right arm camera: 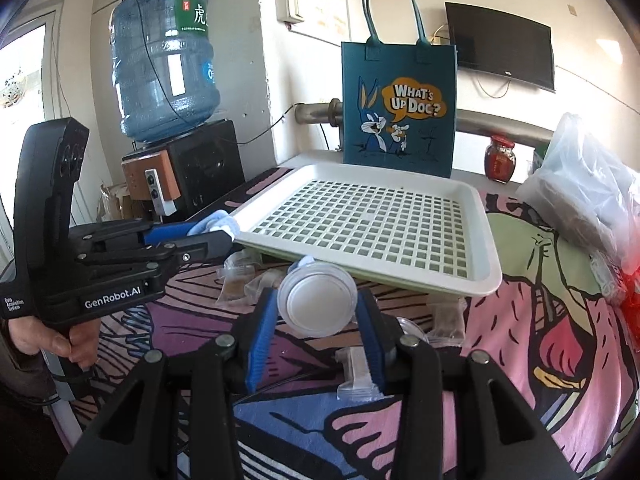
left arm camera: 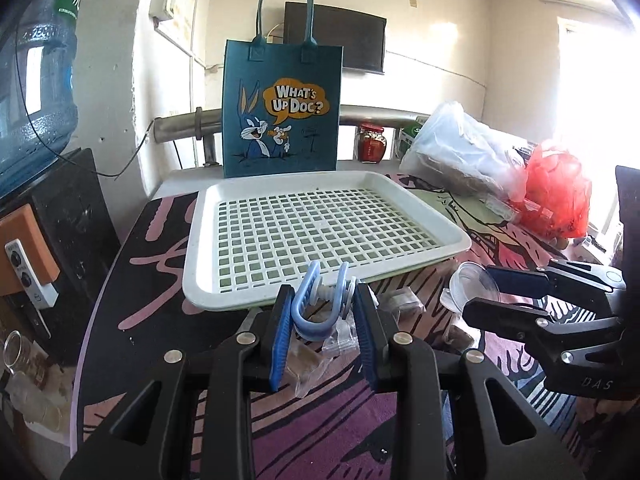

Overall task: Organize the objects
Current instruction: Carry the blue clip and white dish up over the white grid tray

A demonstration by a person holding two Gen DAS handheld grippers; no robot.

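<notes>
Blue tote bag (left arm camera: 281, 108) with cartoon rabbit, "WHAT'S UP DOC?", stands upright at table's far edge. Black wall screen (right arm camera: 502, 50) behind it. Metal pipe (left arm camera: 184, 124) runs along wall. Red-lidded jar (left arm camera: 372, 141) on the ledge. Blue water jug (right arm camera: 164, 64) inverted on black dispenser (right arm camera: 200, 164). Clear plastic bag (left arm camera: 464, 148) touching red plastic bag (left arm camera: 558, 192).

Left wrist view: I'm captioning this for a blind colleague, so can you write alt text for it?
The left tongs grip a light blue clip just before the near rim of an empty white grid tray. To the right, the right tongs hold a clear plastic cup. A teal cartoon tote bag stands upright behind the tray.
</notes>
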